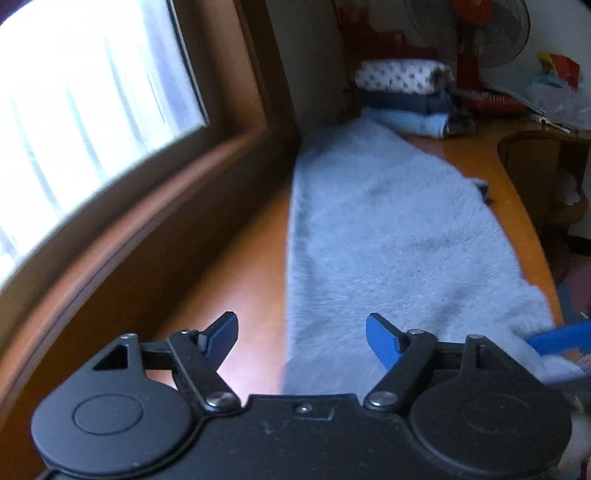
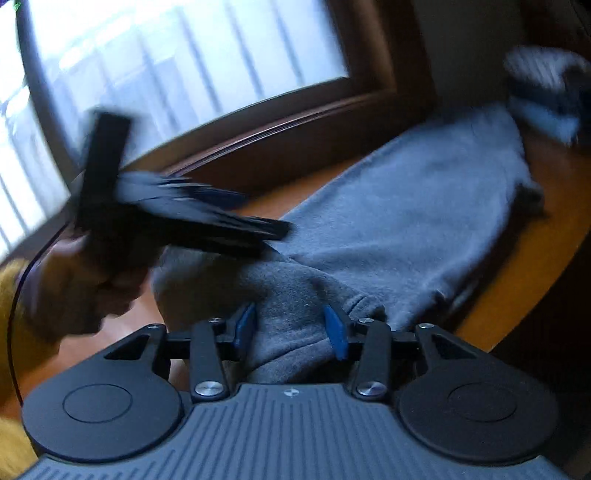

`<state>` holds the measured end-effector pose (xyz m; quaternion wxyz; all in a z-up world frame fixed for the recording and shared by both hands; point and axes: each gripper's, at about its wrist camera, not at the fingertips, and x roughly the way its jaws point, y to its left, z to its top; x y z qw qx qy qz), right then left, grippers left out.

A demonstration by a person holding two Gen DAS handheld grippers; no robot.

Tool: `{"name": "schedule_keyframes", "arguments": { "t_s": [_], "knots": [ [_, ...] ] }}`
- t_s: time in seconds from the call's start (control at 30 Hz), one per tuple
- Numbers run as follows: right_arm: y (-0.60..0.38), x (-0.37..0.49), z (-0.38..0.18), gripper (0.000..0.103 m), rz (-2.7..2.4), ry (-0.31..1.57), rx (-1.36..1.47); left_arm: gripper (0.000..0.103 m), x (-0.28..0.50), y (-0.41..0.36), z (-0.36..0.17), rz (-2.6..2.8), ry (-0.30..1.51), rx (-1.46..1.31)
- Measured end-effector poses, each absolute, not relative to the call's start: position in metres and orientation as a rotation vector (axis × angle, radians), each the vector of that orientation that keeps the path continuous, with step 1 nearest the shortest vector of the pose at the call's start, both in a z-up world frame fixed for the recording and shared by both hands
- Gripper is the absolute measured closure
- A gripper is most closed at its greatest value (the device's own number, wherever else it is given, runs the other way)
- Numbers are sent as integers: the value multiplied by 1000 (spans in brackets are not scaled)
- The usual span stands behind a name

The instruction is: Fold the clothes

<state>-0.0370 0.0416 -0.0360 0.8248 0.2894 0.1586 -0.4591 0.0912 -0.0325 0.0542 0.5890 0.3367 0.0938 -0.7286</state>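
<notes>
Grey fleece garment [image 1: 388, 229] lies flat along the wooden counter [image 1: 236, 280], reaching toward the far stack of folded clothes [image 1: 406, 99]. Judged soft, light, limp; best gripped at hem corners. Left tool [image 1: 302, 341] gapes empty; right tool [image 2: 291, 328], parted, straddles a bunched near fold.

Daylight glowing through a brown-framed window [image 1: 74, 122], orange wooden tabletop [image 1: 236, 266] gleaming below, standing fan [image 1: 476, 29] and wicker chair [image 1: 535, 166] sitting beyond.
</notes>
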Motion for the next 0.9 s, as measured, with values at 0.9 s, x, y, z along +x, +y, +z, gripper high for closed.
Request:
{"name": "schedule_keyframes", "arguments": {
  "t_s": [0.9],
  "knots": [
    [48,-22,-40,25,-1127,406,687,6,118,1,65,-1548,442,770]
  ]
}}
